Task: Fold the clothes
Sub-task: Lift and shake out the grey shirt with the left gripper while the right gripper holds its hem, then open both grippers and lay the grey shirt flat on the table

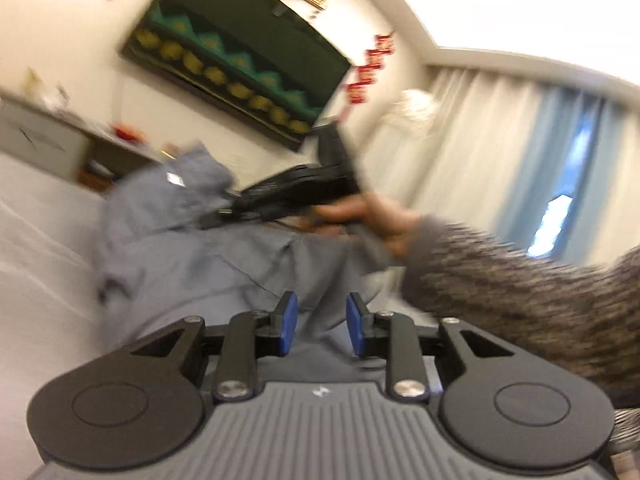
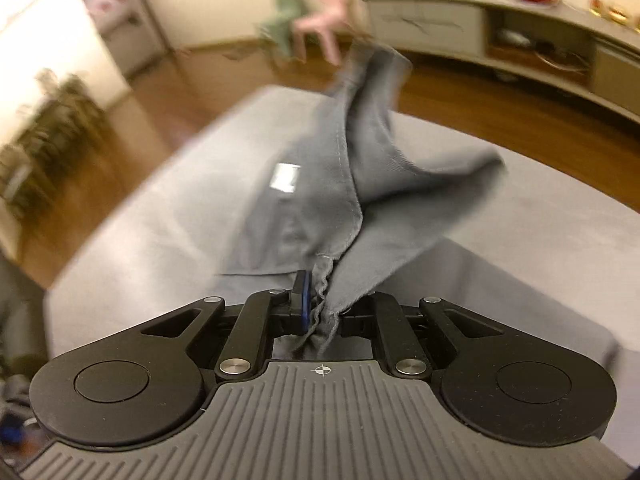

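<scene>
A grey-blue garment [image 2: 372, 184] with a small white label [image 2: 286, 176] hangs bunched and lifted above a pale grey padded surface [image 2: 132, 248]. My right gripper [image 2: 322, 300] is shut on a gathered edge of it; the cloth hides the right pad. In the left wrist view the same garment [image 1: 180, 248] spreads ahead, and the right gripper [image 1: 224, 210], held by a hand [image 1: 372, 216] in a knitted sleeve, grips its upper part. My left gripper [image 1: 322, 314] stands close over the cloth, its blue pads apart and pressing on nothing.
A wall-mounted screen [image 1: 240, 52] and pale curtains [image 1: 500, 140] are behind. A long low cabinet [image 2: 520, 40] runs along the wall, with a pink chair [image 2: 324, 24] and a green one [image 2: 284, 20] on the wooden floor [image 2: 460, 96]. Plants [image 2: 52, 128] stand at the left.
</scene>
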Motion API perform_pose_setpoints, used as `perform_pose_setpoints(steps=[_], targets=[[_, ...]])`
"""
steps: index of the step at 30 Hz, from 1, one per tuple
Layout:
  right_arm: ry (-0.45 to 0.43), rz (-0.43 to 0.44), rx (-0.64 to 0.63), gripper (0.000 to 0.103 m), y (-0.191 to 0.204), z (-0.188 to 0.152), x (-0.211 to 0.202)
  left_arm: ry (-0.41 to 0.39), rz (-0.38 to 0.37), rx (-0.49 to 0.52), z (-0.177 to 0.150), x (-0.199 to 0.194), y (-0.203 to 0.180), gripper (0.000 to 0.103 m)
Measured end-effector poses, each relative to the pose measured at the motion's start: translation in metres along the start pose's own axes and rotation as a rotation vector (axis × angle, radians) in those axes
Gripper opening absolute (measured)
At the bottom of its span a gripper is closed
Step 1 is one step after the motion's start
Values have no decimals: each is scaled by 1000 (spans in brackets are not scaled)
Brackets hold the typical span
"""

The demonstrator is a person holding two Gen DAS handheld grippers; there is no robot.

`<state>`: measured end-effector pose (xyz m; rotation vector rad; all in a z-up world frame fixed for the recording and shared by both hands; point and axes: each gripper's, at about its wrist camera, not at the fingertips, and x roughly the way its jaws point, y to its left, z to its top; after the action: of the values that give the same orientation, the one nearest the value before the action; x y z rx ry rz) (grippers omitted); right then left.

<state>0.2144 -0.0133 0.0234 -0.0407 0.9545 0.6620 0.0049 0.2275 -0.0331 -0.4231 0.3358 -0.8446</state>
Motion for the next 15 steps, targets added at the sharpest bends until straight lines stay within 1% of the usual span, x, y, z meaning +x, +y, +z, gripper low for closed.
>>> perform_pose_setpoints(steps=[1, 2, 4, 7, 9, 10, 11, 12, 13, 15], targets=[[33, -29, 22, 4, -11, 0, 11, 9, -16, -6, -1, 0, 1, 26], [72, -46, 34, 4, -20, -3, 24, 21, 7, 14, -2, 2, 1, 26], [127, -44, 57, 4, -32, -17, 43, 43, 74, 52, -3, 8, 3, 26], [107, -13, 117, 4, -43, -34, 55, 80, 210, 87, 1, 20, 14, 26], [81, 5, 160, 5, -51, -42, 52, 140, 296, 75, 1, 31, 25, 25], [72, 7, 175, 9, -56, -43, 51, 181, 336, 66, -1, 38, 31, 25], [59, -12, 191, 14, -57, -44, 47, 233, 371, 55, -5, 45, 38, 24], [45, -32, 207, 34, -58, -45, 42, 280, 400, 49, -9, 50, 44, 22], [22, -55, 200, 46, -53, -53, 30, 307, 416, 50, -14, 52, 48, 22], [-25, -101, 183, 45, -43, -69, 5, 321, 429, 51, -17, 51, 53, 22]])
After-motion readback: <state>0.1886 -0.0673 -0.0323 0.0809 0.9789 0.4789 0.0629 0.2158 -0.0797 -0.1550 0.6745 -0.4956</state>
